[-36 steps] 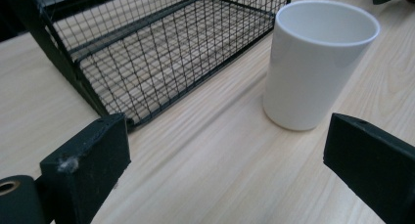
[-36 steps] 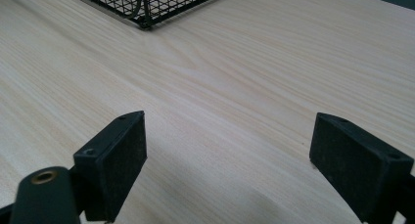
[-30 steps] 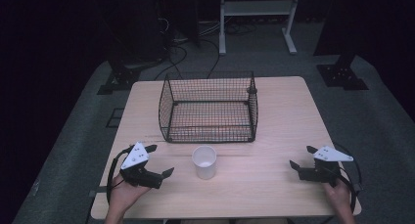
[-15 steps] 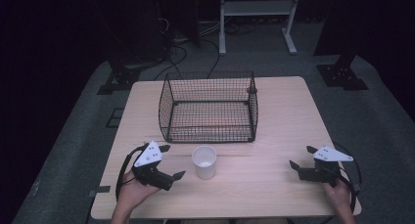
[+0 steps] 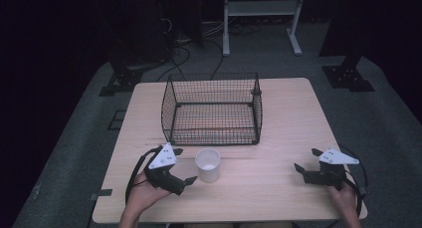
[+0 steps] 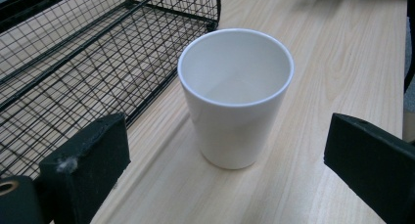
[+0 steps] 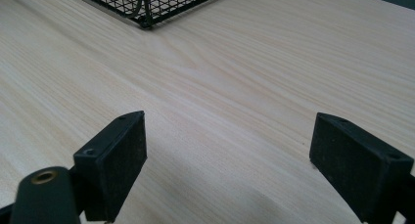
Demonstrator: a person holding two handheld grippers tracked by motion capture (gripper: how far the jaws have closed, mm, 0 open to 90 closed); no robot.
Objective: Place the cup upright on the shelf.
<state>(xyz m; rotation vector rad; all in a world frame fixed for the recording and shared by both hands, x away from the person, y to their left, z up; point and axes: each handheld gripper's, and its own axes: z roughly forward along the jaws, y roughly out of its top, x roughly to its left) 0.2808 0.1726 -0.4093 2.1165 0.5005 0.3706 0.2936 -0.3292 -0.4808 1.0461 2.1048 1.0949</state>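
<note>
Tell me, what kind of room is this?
Probably a lab or recording studio, not a home: a lone wooden table on grey carpet, dark surroundings with loose cables and equipment stands behind, and a person holding a gripper in each hand.

Smooth glossy white cup (image 6: 236, 94); black wire-mesh basket (image 5: 211, 108); pale wood-grain table (image 7: 235, 72).

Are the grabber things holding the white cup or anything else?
No, nothing is held. The left gripper is open with the white cup standing free between and beyond its jaws. The right gripper is open over bare table.
</note>
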